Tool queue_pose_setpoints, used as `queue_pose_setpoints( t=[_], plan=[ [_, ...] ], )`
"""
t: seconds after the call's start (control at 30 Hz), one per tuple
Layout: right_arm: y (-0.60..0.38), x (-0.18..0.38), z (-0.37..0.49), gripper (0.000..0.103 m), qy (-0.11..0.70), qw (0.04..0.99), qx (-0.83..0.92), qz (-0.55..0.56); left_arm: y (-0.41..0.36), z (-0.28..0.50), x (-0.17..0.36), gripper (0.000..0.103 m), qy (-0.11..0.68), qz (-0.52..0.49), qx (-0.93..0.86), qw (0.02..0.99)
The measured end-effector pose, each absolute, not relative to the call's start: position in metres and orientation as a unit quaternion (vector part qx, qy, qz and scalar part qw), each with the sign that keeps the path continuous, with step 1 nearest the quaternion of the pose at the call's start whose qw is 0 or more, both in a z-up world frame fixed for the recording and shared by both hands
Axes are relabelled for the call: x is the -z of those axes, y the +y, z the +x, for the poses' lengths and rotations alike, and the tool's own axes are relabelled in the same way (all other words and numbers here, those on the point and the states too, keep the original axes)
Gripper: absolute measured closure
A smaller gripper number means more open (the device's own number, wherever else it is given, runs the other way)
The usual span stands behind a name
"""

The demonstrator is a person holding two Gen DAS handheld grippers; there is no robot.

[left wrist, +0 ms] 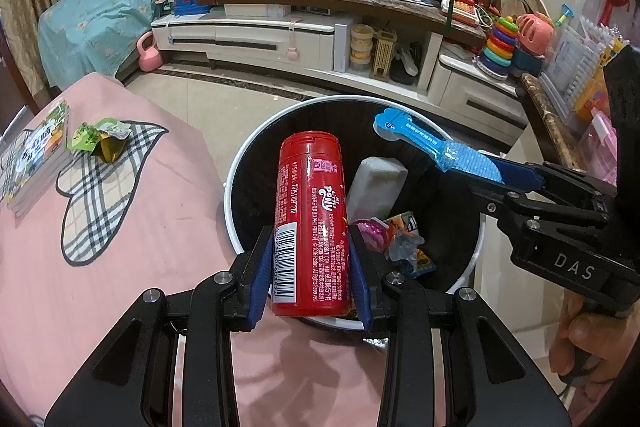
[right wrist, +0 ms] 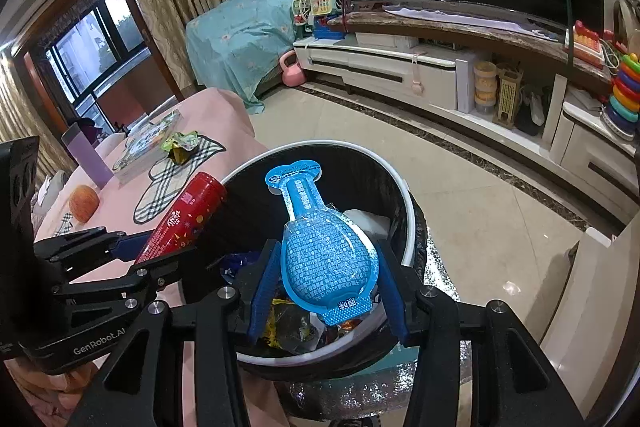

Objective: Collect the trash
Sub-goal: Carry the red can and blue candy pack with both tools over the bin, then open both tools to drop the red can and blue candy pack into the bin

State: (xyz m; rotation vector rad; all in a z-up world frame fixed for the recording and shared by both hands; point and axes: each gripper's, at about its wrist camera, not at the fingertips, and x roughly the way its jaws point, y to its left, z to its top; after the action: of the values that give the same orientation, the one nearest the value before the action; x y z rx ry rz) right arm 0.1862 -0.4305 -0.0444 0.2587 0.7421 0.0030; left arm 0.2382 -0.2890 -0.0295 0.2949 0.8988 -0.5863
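My left gripper (left wrist: 310, 267) is shut on a red cylindrical candy can (left wrist: 310, 223) and holds it over the near rim of the black trash bin (left wrist: 248, 147). The can also shows in the right wrist view (right wrist: 184, 219). My right gripper (right wrist: 326, 287) holds a blue flask-shaped pouch (right wrist: 320, 247) over the bin (right wrist: 404, 187); the pouch bulges between the fingers. From the left wrist view the pouch (left wrist: 432, 143) sticks out of the right gripper (left wrist: 500, 175) above the bin's far right rim. Wrappers and a white block (left wrist: 376, 187) lie inside the bin.
A pink-clothed table (left wrist: 120, 267) lies left of the bin with a green-yellow wrapper (left wrist: 102, 139), a plaid bib (left wrist: 104, 195), books (left wrist: 36, 155), an apple (right wrist: 84, 205) and a purple bottle (right wrist: 86, 155). A TV stand (left wrist: 280, 35) with toys runs along the back.
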Motion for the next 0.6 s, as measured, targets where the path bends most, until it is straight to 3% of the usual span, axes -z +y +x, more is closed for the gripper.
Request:
queue_pose_setpoints(
  t=[0.6],
  plan=[
    [-0.4340, 0.0454, 0.1879, 0.055, 0.368, 0.922, 0.001, 0.123, -0.2877, 0.2438, 0.0332, 0.070, 0.436, 0.137, 0.275, 0.846]
  ],
)
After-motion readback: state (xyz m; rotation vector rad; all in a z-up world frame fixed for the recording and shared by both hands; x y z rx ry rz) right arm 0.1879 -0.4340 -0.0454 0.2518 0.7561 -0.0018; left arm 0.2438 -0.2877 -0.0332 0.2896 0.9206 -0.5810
